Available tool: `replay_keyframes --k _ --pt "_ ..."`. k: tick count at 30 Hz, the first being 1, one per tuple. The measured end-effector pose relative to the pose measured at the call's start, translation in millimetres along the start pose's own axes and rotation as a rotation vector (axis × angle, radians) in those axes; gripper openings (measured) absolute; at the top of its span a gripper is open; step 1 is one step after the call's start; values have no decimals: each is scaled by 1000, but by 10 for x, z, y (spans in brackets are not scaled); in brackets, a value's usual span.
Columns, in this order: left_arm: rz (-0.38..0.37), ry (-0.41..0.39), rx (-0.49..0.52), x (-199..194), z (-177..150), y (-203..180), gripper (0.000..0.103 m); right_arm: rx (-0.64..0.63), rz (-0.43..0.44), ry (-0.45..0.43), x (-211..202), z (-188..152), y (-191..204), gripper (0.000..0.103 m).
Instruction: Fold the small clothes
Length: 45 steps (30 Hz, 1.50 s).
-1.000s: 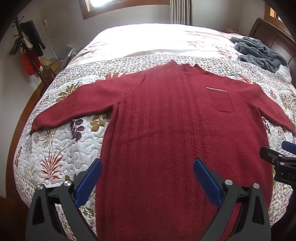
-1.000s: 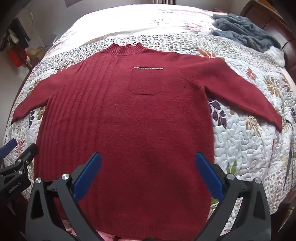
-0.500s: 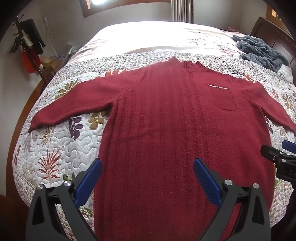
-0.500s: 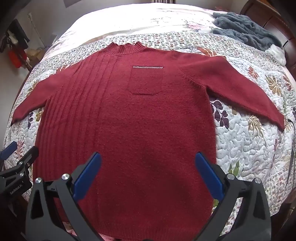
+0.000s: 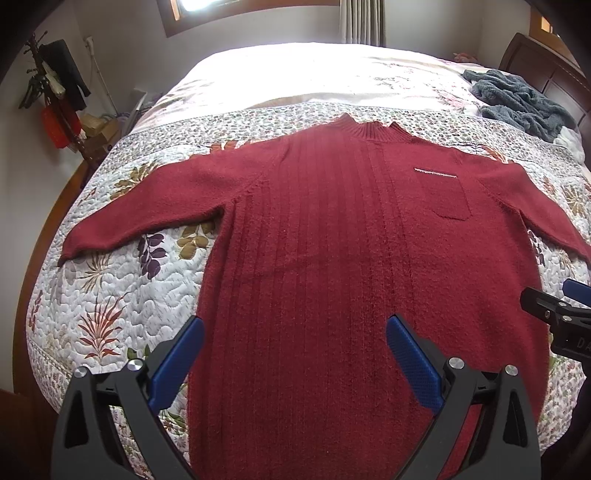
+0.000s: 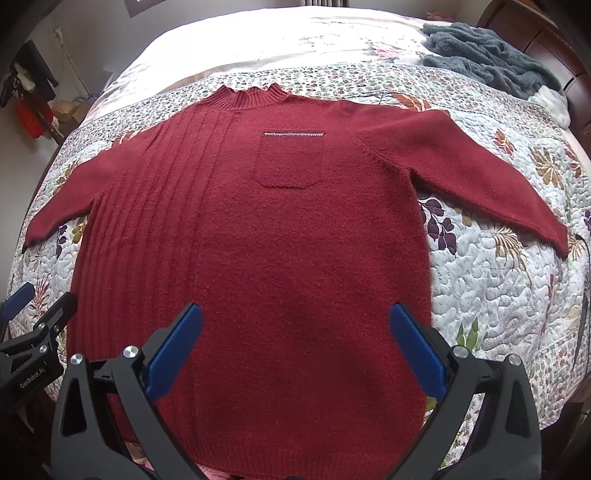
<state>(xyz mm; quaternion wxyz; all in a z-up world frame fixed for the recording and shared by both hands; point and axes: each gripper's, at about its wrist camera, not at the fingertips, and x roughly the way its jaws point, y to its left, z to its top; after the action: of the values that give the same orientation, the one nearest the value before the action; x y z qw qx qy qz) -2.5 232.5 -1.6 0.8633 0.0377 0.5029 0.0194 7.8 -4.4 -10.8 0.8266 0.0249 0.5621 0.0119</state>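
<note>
Dark red knit covers most of both views: a sweater [image 5: 332, 258] lies flat and face up on a bed, on a quilt [image 5: 110, 295] printed with leaves and flowers. Its collar [image 6: 245, 98] points toward the far edge of the quilt, and its hem [image 6: 314, 461] lies at the near edge of the bed, just under the right gripper. Both sleeves are spread out to the sides, angled down toward the near corners; the left sleeve [image 5: 155, 206] ends near the left edge of the bed and the right sleeve [image 6: 461, 173] ends near the right edge. One half of the front is ribbed in long vertical lines, the other half is plain with a chest pocket [image 6: 290, 158] that has a pale stitched strip along its top.

The left gripper [image 5: 295, 354] hangs above the lower ribbed part of the sweater, its blue-padded fingers spread wide and holding nothing. The right gripper [image 6: 295, 339] hangs above the lower plain part, also spread wide and empty. Whether either one touches the knit cannot be told.

A heap of grey fleece [image 6: 487, 51] lies at the far right corner of the bed, beside a dark wooden headboard [image 5: 546, 62]. Beyond the quilt's far edge a pale sheet [image 5: 295, 74] is washed out by light from a window [image 5: 207, 7].
</note>
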Motion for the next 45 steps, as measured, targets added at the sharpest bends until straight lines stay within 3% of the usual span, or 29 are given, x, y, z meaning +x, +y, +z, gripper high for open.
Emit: replay_keyframes --k 45 --pt "21 7 -1 30 -41 87 99 7 1 -7 -5 9 15 100"
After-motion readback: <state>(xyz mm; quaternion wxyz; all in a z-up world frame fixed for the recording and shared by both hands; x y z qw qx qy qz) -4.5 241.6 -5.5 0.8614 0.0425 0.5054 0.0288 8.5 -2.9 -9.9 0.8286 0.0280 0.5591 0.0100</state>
